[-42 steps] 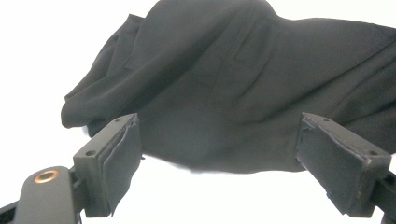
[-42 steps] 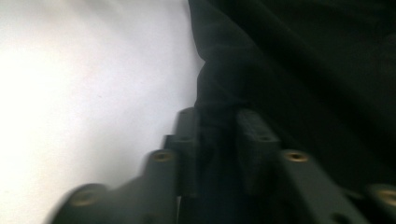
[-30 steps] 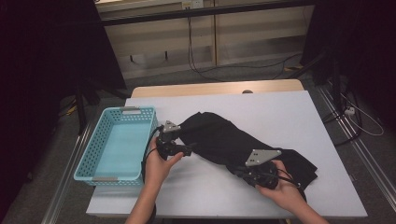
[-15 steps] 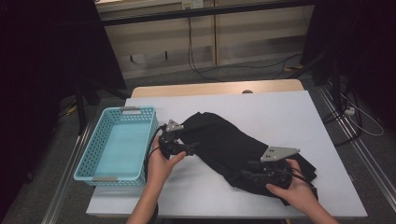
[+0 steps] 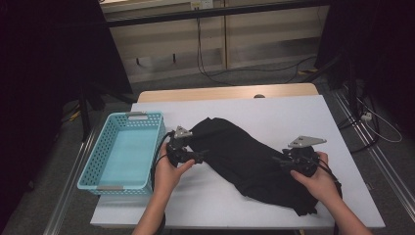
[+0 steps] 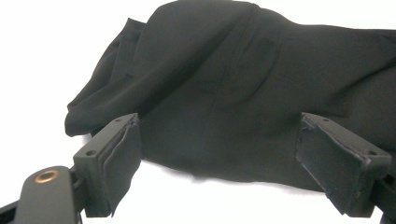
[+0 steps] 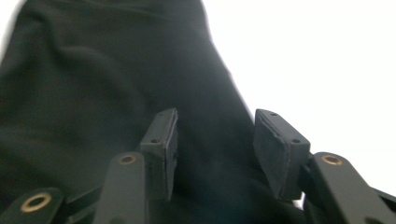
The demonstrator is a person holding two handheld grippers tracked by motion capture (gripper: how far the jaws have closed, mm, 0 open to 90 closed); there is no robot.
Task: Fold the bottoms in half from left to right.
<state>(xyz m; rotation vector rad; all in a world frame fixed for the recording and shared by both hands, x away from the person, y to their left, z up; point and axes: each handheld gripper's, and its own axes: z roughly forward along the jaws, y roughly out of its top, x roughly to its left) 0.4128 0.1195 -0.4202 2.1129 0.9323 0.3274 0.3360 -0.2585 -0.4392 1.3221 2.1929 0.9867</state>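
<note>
A black garment (image 5: 244,156) lies crumpled across the middle of the white table (image 5: 293,110). My left gripper (image 5: 199,155) rests at the garment's left end, held by the person's left hand. In the left gripper view the left gripper (image 6: 219,123) stands wide open, with the cloth's (image 6: 233,88) lower edge lying between and just beyond the pads, untouched. My right gripper (image 5: 280,160) sits over the garment's right part. Its jaws have just been opening; in the right gripper view the right gripper (image 7: 217,116) stands partly open above the dark cloth (image 7: 93,84), pinching nothing.
A light blue plastic basket (image 5: 147,117) stands at the table's left edge, close to my left hand. Bare white tabletop stretches behind and to the right of the garment. Cables run over the floor beyond the table.
My right gripper has let go of the cloth, opened its jaws, and moved right and away from the near edge. The left gripper has stayed put.
</note>
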